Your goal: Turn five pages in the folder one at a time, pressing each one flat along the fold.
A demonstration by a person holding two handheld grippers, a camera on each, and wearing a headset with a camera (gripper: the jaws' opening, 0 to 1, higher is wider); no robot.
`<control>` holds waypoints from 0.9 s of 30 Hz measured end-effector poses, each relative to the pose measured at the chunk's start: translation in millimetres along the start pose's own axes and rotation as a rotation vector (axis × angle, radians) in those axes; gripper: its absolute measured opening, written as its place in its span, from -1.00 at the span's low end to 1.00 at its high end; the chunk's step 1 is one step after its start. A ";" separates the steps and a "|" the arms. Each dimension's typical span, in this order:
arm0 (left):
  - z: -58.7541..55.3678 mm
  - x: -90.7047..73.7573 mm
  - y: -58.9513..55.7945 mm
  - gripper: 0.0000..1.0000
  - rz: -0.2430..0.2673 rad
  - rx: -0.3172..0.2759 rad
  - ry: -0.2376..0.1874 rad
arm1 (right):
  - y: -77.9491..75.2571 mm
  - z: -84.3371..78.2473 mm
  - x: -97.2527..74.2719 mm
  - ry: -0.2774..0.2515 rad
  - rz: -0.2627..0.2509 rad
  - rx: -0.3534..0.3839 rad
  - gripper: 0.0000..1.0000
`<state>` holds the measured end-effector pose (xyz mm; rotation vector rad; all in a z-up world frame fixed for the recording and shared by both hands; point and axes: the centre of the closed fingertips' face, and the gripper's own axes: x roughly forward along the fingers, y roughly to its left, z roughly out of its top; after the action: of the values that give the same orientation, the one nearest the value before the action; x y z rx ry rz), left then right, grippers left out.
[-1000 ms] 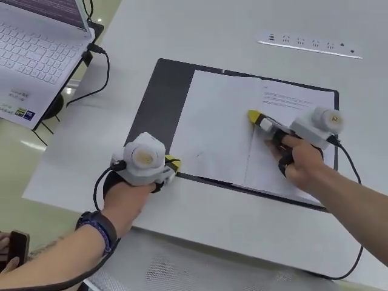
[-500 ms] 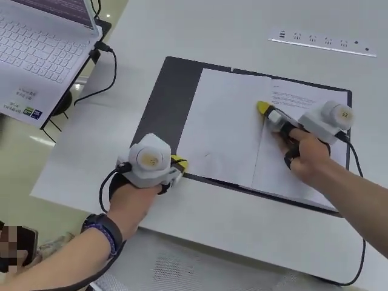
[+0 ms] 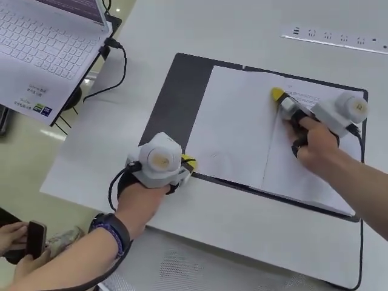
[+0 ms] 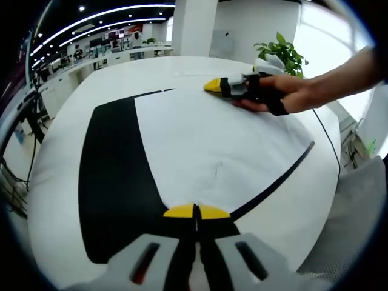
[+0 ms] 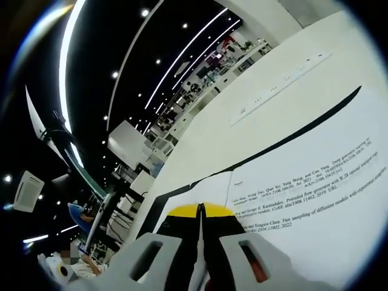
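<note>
Flat black folder (image 3: 176, 103) lies open on the white desk (image 3: 230, 36), with a blank white sheet (image 3: 233, 127) on its left half and a printed sheet (image 5: 315, 182) on the right. Head view: right tongs (image 3: 277, 94) have their yellow tips on the fold, near the folder's far edge. Left tongs (image 3: 189, 163) sit at the folder's near edge, by the blank sheet's lower corner. The gripper views settle what the head view leaves unclear: both pairs of tongs are closed, tips together, nothing between them. Right gripper view brings the print close enough to read: a reference list, with "Fast sampling of diffusion models" and "2022" legible. Head view adds a white laptop (image 3: 42, 48) at upper left, its stickers too small to read, and a white power strip (image 3: 336, 39) beyond the folder.
</note>
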<state>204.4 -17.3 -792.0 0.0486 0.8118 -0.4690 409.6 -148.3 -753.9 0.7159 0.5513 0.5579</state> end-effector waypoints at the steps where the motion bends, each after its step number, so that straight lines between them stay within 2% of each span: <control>1: 0.0 -0.1 0.1 -1.00 0.000 -0.002 0.000 | -0.2 1.7 1.5 -0.003 -0.004 0.002 -1.00; 8: -0.2 -1.0 -0.9 -1.00 0.002 0.015 0.000 | -1.8 9.5 13.4 -0.003 -0.020 -0.001 -1.00; 10: -0.3 -1.0 -0.8 -1.00 0.001 0.018 0.002 | -11.3 14.9 19.2 -0.004 -0.026 0.003 -1.00; 13: -0.5 -1.3 -0.8 -1.00 0.000 0.015 0.001 | -13.2 16.0 21.9 -0.001 -0.032 0.013 -1.00; 17: -1.0 -2.1 -1.2 -1.00 0.004 0.022 -0.007 | -9.4 11.2 19.0 0.008 -0.023 -0.055 -1.00; 20: -1.4 -2.9 -1.1 -1.00 0.009 0.024 -0.014 | -7.7 8.5 14.8 0.014 -0.022 -0.017 -1.00; 21: -1.4 -3.3 -1.1 -1.00 0.010 0.024 -0.014 | -4.9 5.6 12.0 0.025 -0.020 -0.022 -1.00; 23: -1.3 -3.8 -1.0 -1.00 0.007 0.024 -0.014 | -1.1 -0.4 7.8 0.050 -0.007 -0.081 -1.00; 27: -1.8 -4.2 0.0 -1.00 -0.004 0.021 -0.016 | 3.2 -5.4 0.9 0.045 -0.001 -0.058 -1.00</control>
<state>200.7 -15.2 -790.3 0.0623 0.7919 -0.4815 405.9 -143.3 -755.2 0.6493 0.5749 0.5877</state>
